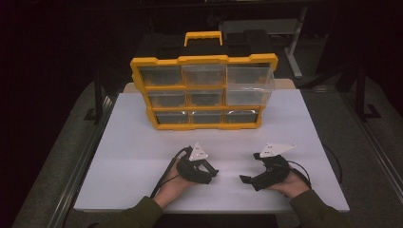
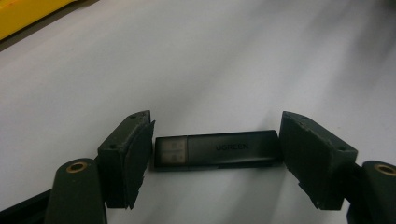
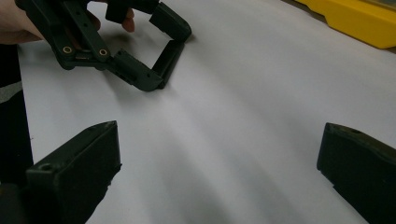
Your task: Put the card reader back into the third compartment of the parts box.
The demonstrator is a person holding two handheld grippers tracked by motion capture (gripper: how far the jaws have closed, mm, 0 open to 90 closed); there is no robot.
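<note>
A dark USB stick with a clear cap end lies flat on the white tabletop. My left gripper spans it lengthwise, one pad at the plug end and the other against the rear end. From the right gripper view, that left gripper is tipped down to the table with the stick between its jaws. In the high view the left gripper sits at the centre front. My right gripper is a short way to its right, open and empty, pointing toward the left one.
A yellow-framed parts organizer with several clear drawers and a yellow handle stands upright at the back of the table. Its yellow edge shows at a corner and at the upper right. Cables trail from both grippers.
</note>
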